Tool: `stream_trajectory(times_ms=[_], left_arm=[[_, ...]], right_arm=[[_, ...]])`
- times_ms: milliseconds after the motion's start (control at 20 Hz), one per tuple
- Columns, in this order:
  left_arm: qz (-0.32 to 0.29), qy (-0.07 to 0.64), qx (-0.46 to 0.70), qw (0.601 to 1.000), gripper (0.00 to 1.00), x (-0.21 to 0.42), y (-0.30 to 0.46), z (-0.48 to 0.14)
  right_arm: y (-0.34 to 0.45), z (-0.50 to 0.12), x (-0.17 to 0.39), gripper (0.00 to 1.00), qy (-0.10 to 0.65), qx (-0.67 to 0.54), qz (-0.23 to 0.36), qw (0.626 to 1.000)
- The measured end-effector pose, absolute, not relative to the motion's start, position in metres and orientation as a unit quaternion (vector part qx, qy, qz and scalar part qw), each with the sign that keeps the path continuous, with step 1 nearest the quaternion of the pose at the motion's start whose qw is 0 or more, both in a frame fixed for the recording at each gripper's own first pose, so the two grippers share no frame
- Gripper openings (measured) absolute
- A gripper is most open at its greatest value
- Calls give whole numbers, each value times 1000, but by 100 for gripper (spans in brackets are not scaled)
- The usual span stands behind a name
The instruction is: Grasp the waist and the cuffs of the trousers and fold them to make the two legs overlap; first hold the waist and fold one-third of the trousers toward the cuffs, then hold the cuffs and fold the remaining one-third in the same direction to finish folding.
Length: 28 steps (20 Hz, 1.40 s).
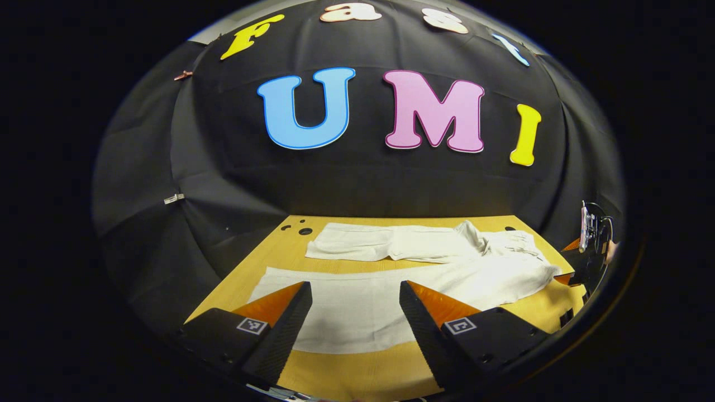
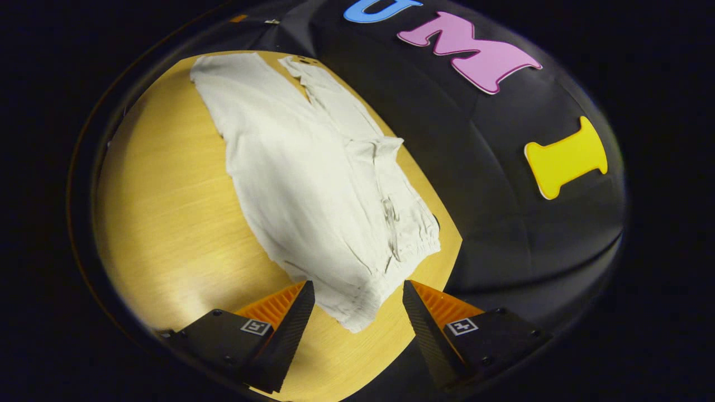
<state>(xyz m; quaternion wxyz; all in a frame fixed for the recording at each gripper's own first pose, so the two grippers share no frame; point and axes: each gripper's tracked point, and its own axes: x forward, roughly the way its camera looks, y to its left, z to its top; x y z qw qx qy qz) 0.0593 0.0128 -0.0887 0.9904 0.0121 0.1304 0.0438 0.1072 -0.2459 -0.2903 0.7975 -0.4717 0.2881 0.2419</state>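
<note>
White trousers (image 1: 424,262) lie flat on a wooden table (image 1: 357,374), the two legs spread apart and the waist to the right. My left gripper (image 1: 354,290) hangs open above the near leg close to its cuff end. In the right gripper view the trousers (image 2: 301,173) run away from me, and the gathered waistband (image 2: 413,234) lies nearest. My right gripper (image 2: 357,290) is open with the near corner of the waist between its fingers. In the left gripper view the right gripper (image 1: 589,245) shows at the far right by the waist.
The table's far edge (image 1: 391,218) meets the black booth wall. A few small holes (image 1: 304,230) mark the table's far left corner. Bare wood (image 2: 167,223) lies left of the trousers in the right gripper view.
</note>
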Motion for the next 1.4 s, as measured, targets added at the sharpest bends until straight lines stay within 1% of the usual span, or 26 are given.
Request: stream_trajectory(times_ms=[100, 250, 350, 500, 650, 800, 850, 900, 950, 1000, 1050, 1100, 1150, 1200, 1250, 1300, 1350, 1400], left_arm=[[50, 142, 2, 989, 99, 59, 11, -94], [56, 146, -20, 988, 99, 60, 6, -95], [63, 156, -28, 985, 99, 61, 8, -103], [74, 170, -33, 982, 99, 61, 14, -108], [86, 175, -24, 981, 99, 61, 22, -108], [94, 184, -16, 978, 99, 59, 28, -115], [98, 188, -14, 977, 99, 58, 31, -119], [103, 193, -13, 976, 99, 58, 34, -122], [106, 199, -12, 974, 99, 56, 37, -125], [110, 203, -9, 973, 99, 55, 40, -128], [114, 208, -5, 971, 99, 53, 44, -132], [119, 213, 0, 970, 99, 51, 50, -136], [124, 217, 5, 968, 98, 50, 57, -141], [133, 224, 10, 965, 98, 48, 65, -146], [144, 230, 12, 962, 99, 45, 74, -152], [153, 236, 10, 960, 99, 42, 82, -159], [160, 241, 8, 957, 99, 39, 90, -166], [165, 247, 13, 955, 99, 35, 99, -172]], right_arm=[[-263, -300, 104, 97, 294, -499, 247, 777], [-281, -317, 106, 97, 309, -523, 233, 760], [-276, -315, 119, 96, 286, -547, 231, 752], [-268, -321, 134, 94, 256, -593, 240, 725], [-262, -321, 149, 93, 214, -637, 234, 703], [-265, -326, 161, 93, 215, -647, 218, 698], [-266, -330, 163, 90, 222, -644, 215, 699], [-268, -332, 164, 81, 225, -644, 212, 699], [-270, -332, 165, 76, 227, -646, 210, 698], [-271, -335, 164, 69, 230, -646, 209, 697], [-272, -339, 161, 66, 238, -641, 214, 698], [-274, -343, 160, 58, 244, -639, 215, 697], [-272, -342, 159, 44, 242, -641, 219, 695], [-272, -345, 157, 40, 247, -641, 218, 693], [-272, -347, 156, 30, 250, -640, 221, 692], [-271, -348, 158, 26, 249, -639, 220, 694], [-271, -349, 158, 25, 256, -632, 221, 698], [-272, -347, 156, 20, 263, -623, 223, 702]])
